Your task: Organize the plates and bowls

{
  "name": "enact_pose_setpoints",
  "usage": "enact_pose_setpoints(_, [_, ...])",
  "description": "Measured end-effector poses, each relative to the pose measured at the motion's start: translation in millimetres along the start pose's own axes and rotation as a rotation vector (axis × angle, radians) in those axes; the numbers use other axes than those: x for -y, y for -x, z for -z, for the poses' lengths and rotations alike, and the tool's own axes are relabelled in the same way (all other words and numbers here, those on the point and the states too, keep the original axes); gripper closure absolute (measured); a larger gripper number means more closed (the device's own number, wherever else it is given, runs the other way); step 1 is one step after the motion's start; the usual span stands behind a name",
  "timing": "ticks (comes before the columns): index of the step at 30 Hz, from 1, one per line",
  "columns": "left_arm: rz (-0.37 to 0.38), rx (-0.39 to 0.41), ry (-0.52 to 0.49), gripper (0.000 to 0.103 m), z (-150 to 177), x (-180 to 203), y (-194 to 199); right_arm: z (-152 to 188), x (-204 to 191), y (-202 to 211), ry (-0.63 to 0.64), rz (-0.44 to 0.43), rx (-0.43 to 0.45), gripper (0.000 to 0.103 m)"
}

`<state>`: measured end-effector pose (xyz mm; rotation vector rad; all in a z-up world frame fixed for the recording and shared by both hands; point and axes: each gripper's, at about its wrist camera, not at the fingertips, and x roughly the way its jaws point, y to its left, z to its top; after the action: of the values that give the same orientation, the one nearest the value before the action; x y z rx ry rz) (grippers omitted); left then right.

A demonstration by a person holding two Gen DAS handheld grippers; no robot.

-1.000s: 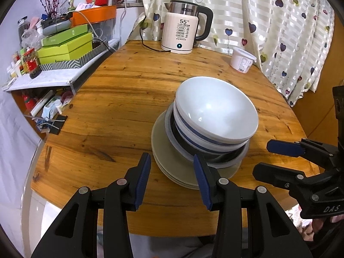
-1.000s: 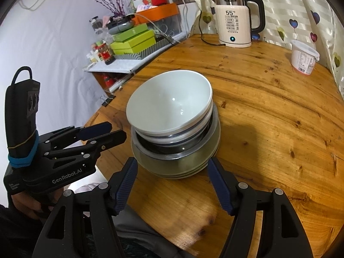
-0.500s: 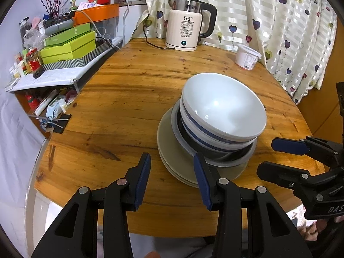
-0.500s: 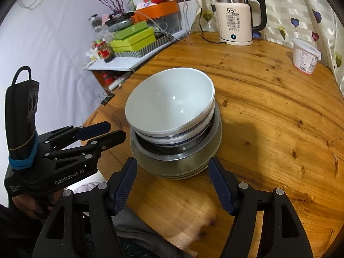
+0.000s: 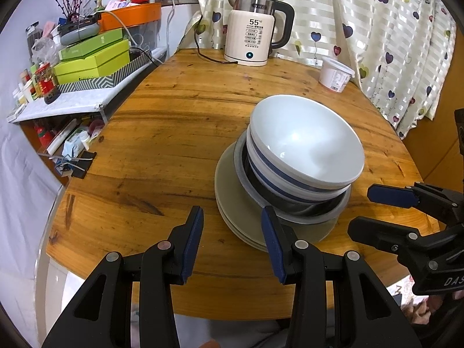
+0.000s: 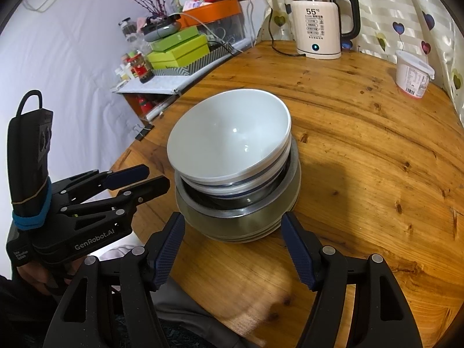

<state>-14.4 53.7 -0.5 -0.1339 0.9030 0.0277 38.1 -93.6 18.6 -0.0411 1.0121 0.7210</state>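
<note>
The white bowl point(image 5: 307, 142) sits on top of the stacked bowls and plates point(image 6: 240, 226) on the round table point(image 5: 174, 121). Both tongs, left point(image 5: 232, 243) and right point(image 6: 232, 249), are open and empty (nothing is touched). The stacking looks finished; next, maybe just back away.

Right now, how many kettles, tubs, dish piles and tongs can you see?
Kettle: 1
Tub: 1
Dish pile: 1 (bowls on plates; I cannot count each dish)
Tongs: 2, left tongs and right tongs, both open and empty
Total: 5
</note>
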Motion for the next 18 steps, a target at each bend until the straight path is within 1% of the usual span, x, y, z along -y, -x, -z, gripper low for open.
enact_pose_setpoints(18, [-0.009,-0.005,-0.002,0.060,1.0,0.8,-1.3,-0.3,-0.7,-1.3,-0.001,0.000,-0.005,0.033])
